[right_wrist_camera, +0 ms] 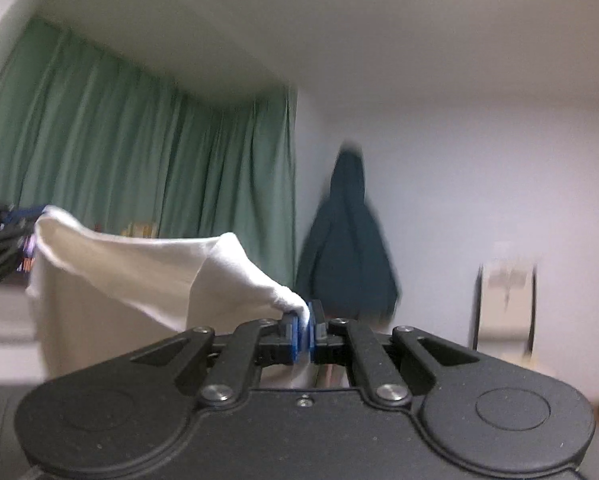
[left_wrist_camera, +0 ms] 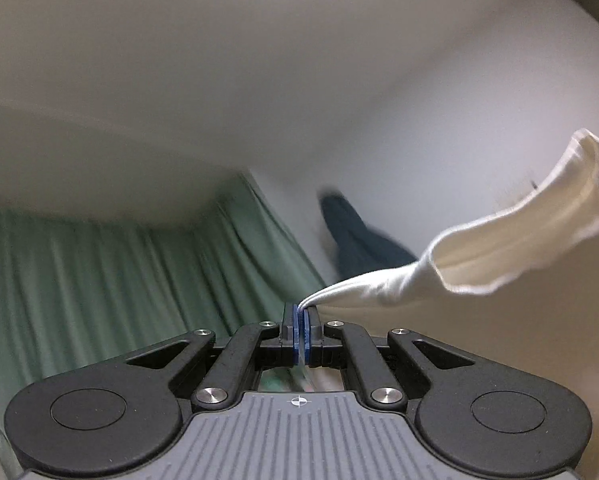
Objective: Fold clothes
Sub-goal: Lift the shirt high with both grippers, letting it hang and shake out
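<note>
A white garment [left_wrist_camera: 499, 248] hangs in the air, stretched between both grippers. My left gripper [left_wrist_camera: 305, 314] is shut on one pinched corner of it, and the cloth runs up and to the right toward a dark tip at the frame's edge. In the right wrist view the same white garment [right_wrist_camera: 147, 272] sags leftward from my right gripper [right_wrist_camera: 305, 318], which is shut on another corner. The left gripper [right_wrist_camera: 3, 232] shows at the far left of that view, holding the cloth's other end. The garment's lower part hangs out of sight below.
Green curtains [right_wrist_camera: 139, 152] cover the wall to the left. A dark teal coat [right_wrist_camera: 347, 248] hangs on the white wall ahead, also visible as the coat [left_wrist_camera: 359, 240] in the left wrist view. A pale chair-like object [right_wrist_camera: 503, 304] stands at the right, blurred.
</note>
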